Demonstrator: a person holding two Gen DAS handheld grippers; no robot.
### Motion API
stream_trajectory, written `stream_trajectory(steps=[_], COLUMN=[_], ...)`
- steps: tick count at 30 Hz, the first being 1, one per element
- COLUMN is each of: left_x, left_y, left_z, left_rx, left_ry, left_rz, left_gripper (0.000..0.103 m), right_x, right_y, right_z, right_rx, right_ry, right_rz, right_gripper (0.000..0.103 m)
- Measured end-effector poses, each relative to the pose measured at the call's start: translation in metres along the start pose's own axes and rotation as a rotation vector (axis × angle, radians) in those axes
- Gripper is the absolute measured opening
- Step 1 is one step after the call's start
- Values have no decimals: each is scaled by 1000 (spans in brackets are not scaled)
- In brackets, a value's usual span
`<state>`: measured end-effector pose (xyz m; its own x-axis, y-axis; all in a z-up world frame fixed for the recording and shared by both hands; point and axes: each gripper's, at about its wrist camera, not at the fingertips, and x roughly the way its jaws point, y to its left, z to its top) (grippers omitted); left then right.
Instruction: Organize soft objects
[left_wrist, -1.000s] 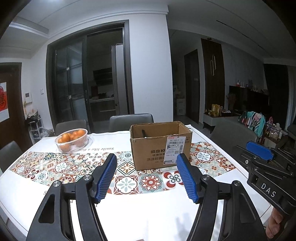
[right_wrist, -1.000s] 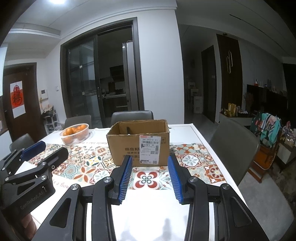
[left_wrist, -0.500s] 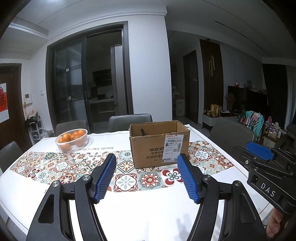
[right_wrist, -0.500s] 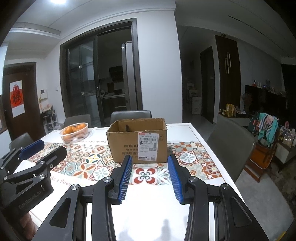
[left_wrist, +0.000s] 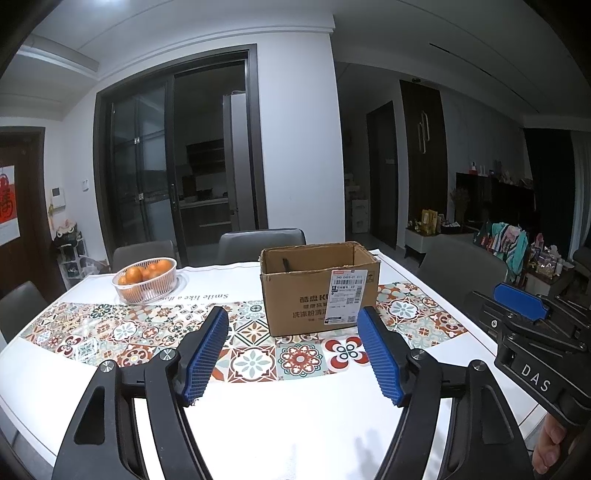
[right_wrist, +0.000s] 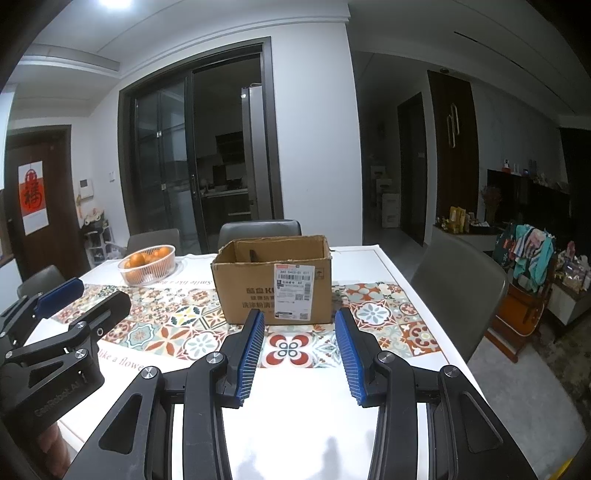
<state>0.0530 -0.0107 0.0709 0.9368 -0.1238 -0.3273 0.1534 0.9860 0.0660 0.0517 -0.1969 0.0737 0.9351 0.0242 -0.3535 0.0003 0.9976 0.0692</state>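
A brown cardboard box (left_wrist: 319, 284) stands on a white tablecloth (left_wrist: 295, 413) banded with multicoloured floral tiles; oranges (left_wrist: 142, 275) orange.

- The cardboard box (left_wrist: 319, 286) stands upright on the patterned runner ahead of me, its top open and its flaps folded inside.
- It is brown, with a white shipping label (right_wrist: 294, 291) and dark printed characters on the side facing me.
- A dark handle slot (right_wrist: 253, 254) shows on its inner far wall; its contents are hidden.
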Motion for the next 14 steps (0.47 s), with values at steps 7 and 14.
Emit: stream_trajectory(steps=[7, 14], left_x=[0, 2], left_y=[0, 1], left_z=[1, 2], left_rx=[-4, -13], left_ry=[8, 19], left_rz=[-1, -9], left_gripper=[74, 74], right_x=[1, 0], right_y=[1, 0], right_z=[0, -1], right_rx=[1, 2], right_ry=[3, 4], right_rz=[0, 0], right_gripper=[42, 42])
